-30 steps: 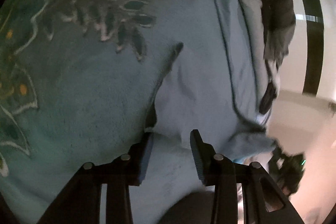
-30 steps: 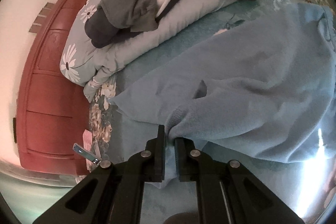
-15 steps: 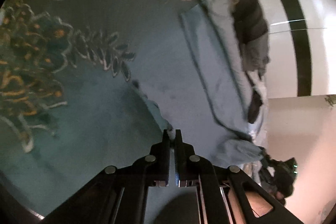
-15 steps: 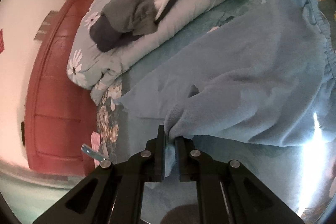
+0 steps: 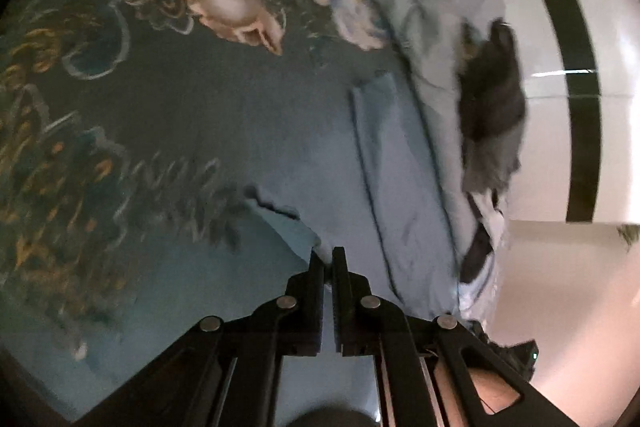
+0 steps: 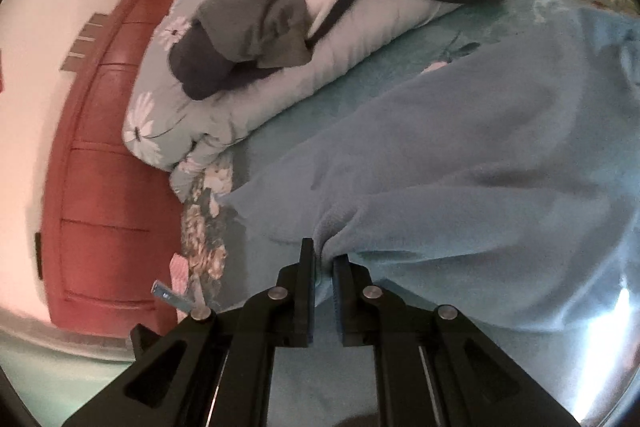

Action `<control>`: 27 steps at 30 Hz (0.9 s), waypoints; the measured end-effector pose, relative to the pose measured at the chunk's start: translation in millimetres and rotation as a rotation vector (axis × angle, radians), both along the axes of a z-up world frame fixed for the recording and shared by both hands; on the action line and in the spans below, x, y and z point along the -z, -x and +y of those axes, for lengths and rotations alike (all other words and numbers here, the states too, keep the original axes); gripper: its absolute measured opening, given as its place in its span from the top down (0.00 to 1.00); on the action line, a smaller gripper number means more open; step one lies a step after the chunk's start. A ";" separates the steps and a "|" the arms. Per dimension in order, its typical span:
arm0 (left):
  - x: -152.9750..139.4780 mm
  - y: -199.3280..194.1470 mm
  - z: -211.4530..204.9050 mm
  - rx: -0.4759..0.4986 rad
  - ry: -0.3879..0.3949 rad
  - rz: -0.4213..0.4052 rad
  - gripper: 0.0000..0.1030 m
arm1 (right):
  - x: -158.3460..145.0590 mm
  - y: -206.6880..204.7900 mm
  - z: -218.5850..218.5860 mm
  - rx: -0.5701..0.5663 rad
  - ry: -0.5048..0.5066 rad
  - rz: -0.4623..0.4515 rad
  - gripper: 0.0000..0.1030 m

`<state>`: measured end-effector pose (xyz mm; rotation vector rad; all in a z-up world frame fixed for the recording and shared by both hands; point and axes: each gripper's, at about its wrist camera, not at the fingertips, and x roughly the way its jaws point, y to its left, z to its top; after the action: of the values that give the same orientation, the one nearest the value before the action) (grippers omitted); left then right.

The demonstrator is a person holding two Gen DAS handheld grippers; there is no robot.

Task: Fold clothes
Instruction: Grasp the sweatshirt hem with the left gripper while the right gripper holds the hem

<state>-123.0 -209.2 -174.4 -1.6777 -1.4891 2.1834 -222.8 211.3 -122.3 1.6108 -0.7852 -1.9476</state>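
Your left hand-held gripper (image 5: 327, 255) is clenched on an edge of the light blue garment (image 5: 404, 195), with a thin strip of the cloth pinched between its tips. Your right hand-held gripper (image 6: 324, 259) is likewise clamped on a bunched fold of the same blue garment (image 6: 480, 163), the fabric gathering into a small ridge right at its fingers.

The garment lies spread across the bed (image 6: 304, 115), over a teal bedspread patterned with flowers (image 5: 224, 7). From the left wrist view the picture is smeared, so the exact part of the garment you are gripping there is hard to tell; it looks like a corner or hem.

Beyond the garment, a rolled floral duvet (image 6: 256, 107) lies along the far side of the bed, and a heap of dark grey and white clothes (image 6: 280, 15) sits on top of it. A red-brown wooden headboard (image 6: 100, 163) stands past the duvet, against the pale wall.
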 end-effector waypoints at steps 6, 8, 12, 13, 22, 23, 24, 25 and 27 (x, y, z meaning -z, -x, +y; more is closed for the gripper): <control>38.1 53.2 -9.8 -0.014 -0.022 -0.046 0.95 | 13.9 33.6 -10.4 0.031 -0.053 -0.011 0.92; 49.3 69.2 -7.9 0.001 -0.015 -0.062 0.95 | 21.4 43.1 -11.2 0.051 -0.059 -0.026 0.92; 57.5 89.2 -2.3 0.033 -0.009 -0.058 0.94 | 35.7 55.8 -17.6 0.068 -0.108 -0.038 0.92; 59.0 93.8 -0.8 0.038 -0.012 -0.056 0.93 | 38.3 59.0 -18.1 0.078 -0.112 -0.040 0.91; 29.6 76.4 -4.7 0.048 -0.004 0.053 0.45 | 36.6 63.4 -29.6 0.044 -0.123 0.004 0.54; 27.9 70.7 -7.5 0.040 0.013 0.051 0.44 | 29.8 60.1 -30.0 0.029 -0.104 0.027 0.47; 26.8 64.5 -10.1 0.032 0.027 0.049 0.43 | 22.5 56.7 -30.1 0.015 -0.088 0.050 0.42; 27.8 58.2 -12.2 0.025 0.036 0.041 0.42 | 13.7 52.5 -29.5 -0.002 -0.074 0.073 0.42; 33.8 48.4 -14.4 0.029 0.047 0.011 0.42 | -3.9 40.1 -22.8 -0.014 -0.054 0.112 0.42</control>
<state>-171.4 -223.6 -208.2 -1.6868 -1.4131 2.2262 -263.0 188.5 -118.4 1.5179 -0.6810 -2.0460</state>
